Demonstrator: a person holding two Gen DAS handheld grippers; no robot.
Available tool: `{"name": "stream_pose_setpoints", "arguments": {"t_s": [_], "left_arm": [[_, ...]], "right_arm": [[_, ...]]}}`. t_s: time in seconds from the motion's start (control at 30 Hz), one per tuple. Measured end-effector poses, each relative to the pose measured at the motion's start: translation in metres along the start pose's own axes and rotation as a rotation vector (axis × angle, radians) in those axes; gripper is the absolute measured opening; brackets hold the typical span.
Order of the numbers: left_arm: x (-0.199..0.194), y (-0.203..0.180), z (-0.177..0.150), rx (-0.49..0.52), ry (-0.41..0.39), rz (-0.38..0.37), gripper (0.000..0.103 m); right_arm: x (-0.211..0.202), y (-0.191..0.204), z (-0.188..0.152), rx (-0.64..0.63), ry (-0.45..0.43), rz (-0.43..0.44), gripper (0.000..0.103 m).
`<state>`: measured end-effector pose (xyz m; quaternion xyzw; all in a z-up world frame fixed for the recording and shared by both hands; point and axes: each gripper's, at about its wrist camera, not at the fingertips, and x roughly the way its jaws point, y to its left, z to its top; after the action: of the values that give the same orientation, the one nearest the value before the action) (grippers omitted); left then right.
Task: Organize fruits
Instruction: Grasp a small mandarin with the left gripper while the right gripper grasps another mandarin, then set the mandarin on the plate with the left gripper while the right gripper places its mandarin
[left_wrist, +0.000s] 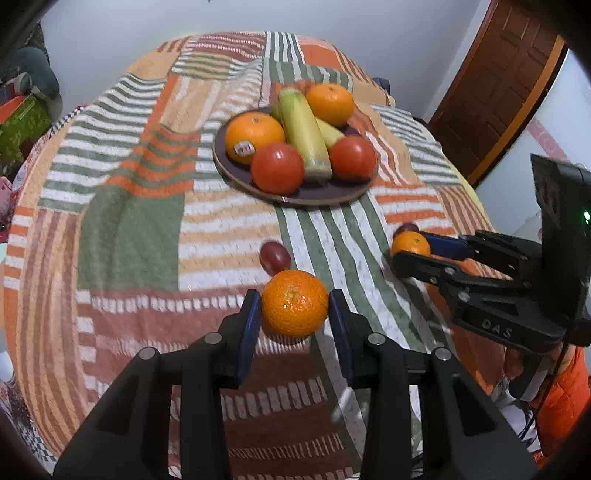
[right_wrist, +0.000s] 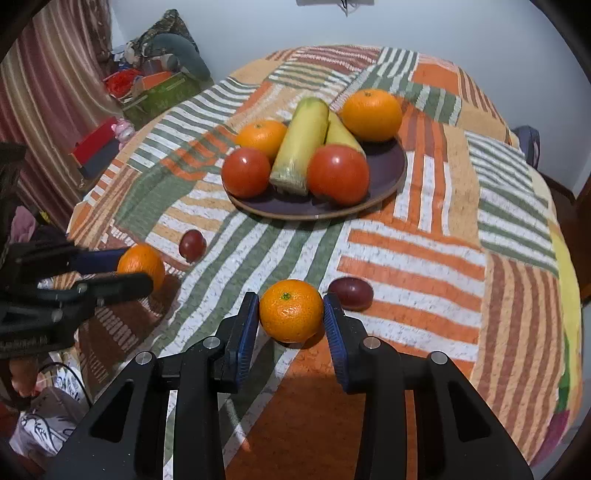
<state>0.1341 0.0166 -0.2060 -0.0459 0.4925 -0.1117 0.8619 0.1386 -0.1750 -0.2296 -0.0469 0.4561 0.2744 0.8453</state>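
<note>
A tangerine sits on the patchwork cloth between the blue pads of my left gripper, which presses it on both sides. My right gripper is shut on a second tangerine in the same way. Each wrist view shows the other gripper from the side: right gripper at right, left gripper at left. A dark red plum lies just behind the left tangerine, another plum right of the right one. The dark plate holds two oranges, two tomatoes and two long yellow-green pieces.
The round table's cloth drops off at the near and right edges. Boxes and clutter stand beyond the table's far left, by a striped curtain. A brown door is at the far right. An orange sleeve shows behind the right gripper.
</note>
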Motion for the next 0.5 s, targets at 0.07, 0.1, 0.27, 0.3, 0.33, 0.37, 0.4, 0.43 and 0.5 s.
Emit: {"name": "stream_pose_setpoints", "arguments": {"t_s": [0.07,0.1,0.27,0.3,0.33,0.37,0.4,0.43,0.5], "left_arm": [[-0.003,0.002,0.006,0.002,-0.014,0.006,0.037],[-0.005,0.003,0.01,0.005,-0.024,0.01,0.037],[-0.013,0.003,0.031,0.016,-0.07,0.021,0.037],[-0.015,0.003,0.036,0.019,-0.079,0.023,0.037],[-0.016,0.003,0.042,0.023,-0.09,0.024,0.037],[-0.016,0.003,0.046,0.027,-0.096,0.025,0.037],[-0.016,0.003,0.052,0.031,-0.105,0.026,0.037],[-0.017,0.003,0.055,0.033,-0.11,0.026,0.037],[-0.017,0.003,0.065,0.041,-0.122,0.028,0.037]], "right_arm": [[-0.006,-0.001,0.005,-0.011,-0.016,-0.008,0.033],[-0.008,-0.002,0.008,-0.014,-0.025,-0.01,0.033],[-0.025,-0.009,0.027,-0.022,-0.09,-0.037,0.033],[-0.028,-0.01,0.03,-0.022,-0.102,-0.041,0.033],[-0.03,-0.012,0.034,-0.02,-0.115,-0.046,0.033],[-0.033,-0.014,0.038,-0.018,-0.128,-0.051,0.033],[-0.035,-0.016,0.043,-0.016,-0.141,-0.056,0.033],[-0.036,-0.018,0.047,-0.013,-0.152,-0.059,0.033],[-0.038,-0.02,0.053,-0.011,-0.168,-0.064,0.033]]}}
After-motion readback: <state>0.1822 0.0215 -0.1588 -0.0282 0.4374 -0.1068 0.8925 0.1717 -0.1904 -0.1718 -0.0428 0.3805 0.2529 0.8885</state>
